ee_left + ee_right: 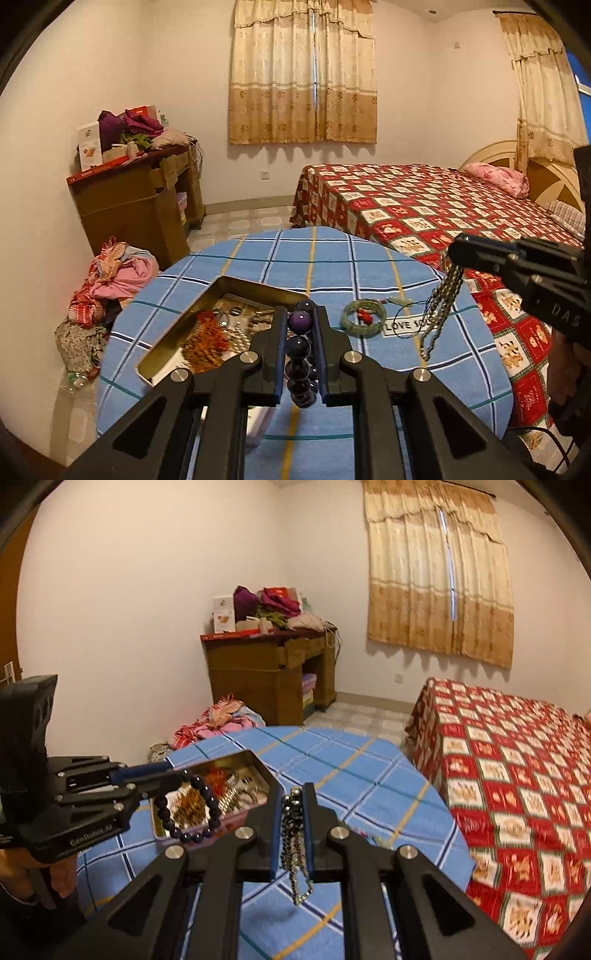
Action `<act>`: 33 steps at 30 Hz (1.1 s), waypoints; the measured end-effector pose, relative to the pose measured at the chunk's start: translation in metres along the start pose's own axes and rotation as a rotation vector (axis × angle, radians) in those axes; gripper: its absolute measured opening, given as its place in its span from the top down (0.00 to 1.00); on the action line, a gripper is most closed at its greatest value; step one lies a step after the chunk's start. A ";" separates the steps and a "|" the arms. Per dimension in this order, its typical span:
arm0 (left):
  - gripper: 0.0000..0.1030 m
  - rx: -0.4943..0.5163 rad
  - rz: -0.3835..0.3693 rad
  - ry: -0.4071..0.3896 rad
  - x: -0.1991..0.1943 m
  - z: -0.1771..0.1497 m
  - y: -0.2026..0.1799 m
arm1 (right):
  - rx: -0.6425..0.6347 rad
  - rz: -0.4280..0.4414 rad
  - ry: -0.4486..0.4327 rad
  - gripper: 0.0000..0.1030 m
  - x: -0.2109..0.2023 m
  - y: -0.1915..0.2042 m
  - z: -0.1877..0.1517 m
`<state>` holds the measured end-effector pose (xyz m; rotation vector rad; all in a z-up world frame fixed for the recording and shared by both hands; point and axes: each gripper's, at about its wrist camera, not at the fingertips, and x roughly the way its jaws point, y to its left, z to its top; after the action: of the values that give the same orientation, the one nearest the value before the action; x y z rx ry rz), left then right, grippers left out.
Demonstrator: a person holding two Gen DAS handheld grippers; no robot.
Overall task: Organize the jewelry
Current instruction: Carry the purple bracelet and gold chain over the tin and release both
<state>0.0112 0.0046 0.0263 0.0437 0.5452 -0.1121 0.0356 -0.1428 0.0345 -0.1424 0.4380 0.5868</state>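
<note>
1. The left tool point(303, 314) is clamped on a purple bead bracelet point(300, 347); in the left wrist view the beads run in a line between its two fingers, from the tips back toward 6 o'clock.
2. In the right wrist view the same bracelet hangs as a loop from the left tool's tips at about 9 o'clock, in front of the open tin box point(258, 762).
3. The right tool point(293, 794) is clamped on a bundle of metal chains point(295, 834); the strands sit between its fingers and dangle below them toward 6 o'clock, clear of the cloth.
4. From the left wrist view the right tool comes in from 3 o'clock, and the chains hang from its tips above the desk point(332, 258) (a round top under a blue checked cloth).
5. The tin box lies on the desk at about 9 o'clock of the left tool's tips, just beside them; it holds an orange beaded piece point(207, 341) and other small jewelry that is too blurred to name.
6. A green bangle point(364, 316) lies flat on the cloth at about 3 o'clock of the left tool's tips, near them, with a small red item inside its ring.
7. A pendant on a dark cord point(402, 303) lies just beyond the bangle, between it and the hanging chains.
8. A bed point(424, 206) with a red patterned cover stands behind the desk toward 2 o'clock.
</note>
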 end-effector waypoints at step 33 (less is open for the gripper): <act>0.87 -0.034 0.160 0.021 0.027 0.013 0.067 | -0.096 0.088 -0.004 0.88 0.061 0.053 0.039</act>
<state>0.0484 0.0678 0.0244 0.0549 0.5626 0.0538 0.0653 -0.0583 0.0429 -0.2141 0.4134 0.6946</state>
